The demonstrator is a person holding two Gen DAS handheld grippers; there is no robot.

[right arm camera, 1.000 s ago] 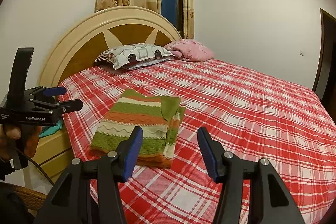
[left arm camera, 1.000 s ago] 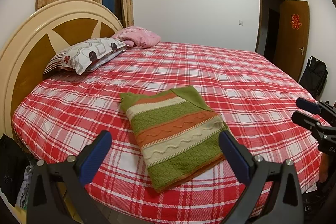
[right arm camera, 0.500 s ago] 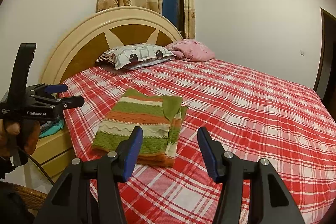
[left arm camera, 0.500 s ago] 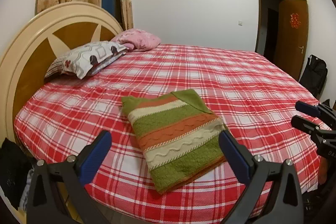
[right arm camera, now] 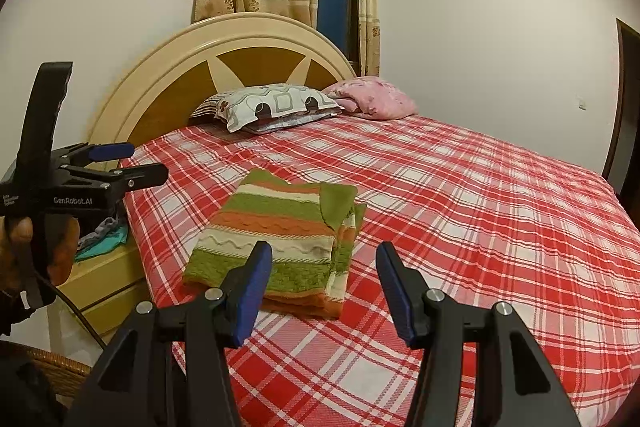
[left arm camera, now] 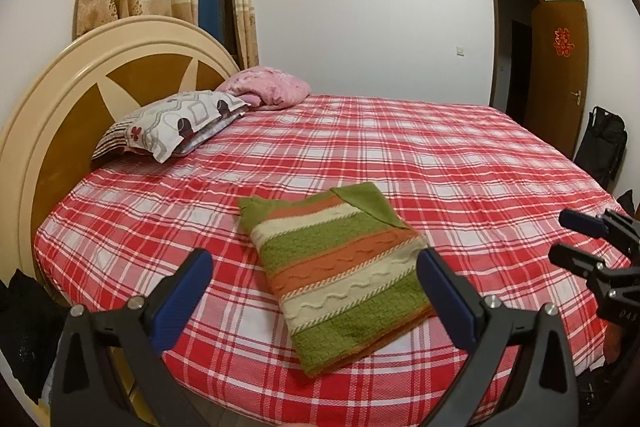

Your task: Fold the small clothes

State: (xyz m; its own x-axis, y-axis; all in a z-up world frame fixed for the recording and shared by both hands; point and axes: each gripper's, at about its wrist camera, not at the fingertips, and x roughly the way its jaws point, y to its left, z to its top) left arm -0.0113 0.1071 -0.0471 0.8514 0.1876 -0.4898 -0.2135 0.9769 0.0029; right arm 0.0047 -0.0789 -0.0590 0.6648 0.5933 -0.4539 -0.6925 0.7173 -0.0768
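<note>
Folded striped knit sweater in green, orange and cream (left arm camera: 340,275) lying flat on the red-and-white plaid bedsheet (left arm camera: 440,163), lower centre of the left wrist view, close to the near edge of the mattress. Same bundle sitting centre-left in the right wrist view (right arm camera: 276,231), a loose green flap draped over its right side and layered edges showing below that.

Left gripper (left arm camera: 316,287) spread wide, blue pads either side of the sweater in the frame but hovering short of it, gripping nothing. Right gripper (right arm camera: 324,287) about half spread, nothing between its pads, aimed at the bundle's near right corner.

Risks from here, as a judgement:
- Green flap sliding off or unrolling if one pad catches only the top layer, spoiling the fold.
- Thick knit springing back open, since nothing pins the stack down.
- Bundle dragged toward the near mattress edge and tipping off, given how little sheet remains in front of it.
- Plaid sheet pinched together with the sweater, bunching both.
- Grippers knocking each other, each already visible at the edge of the other's view.

Patterned white pillow (left arm camera: 172,123) and crumpled pink pillow (left arm camera: 268,87), upper left by the cream-and-brown wooden headboard (left arm camera: 80,99), well apart from all this.
</note>
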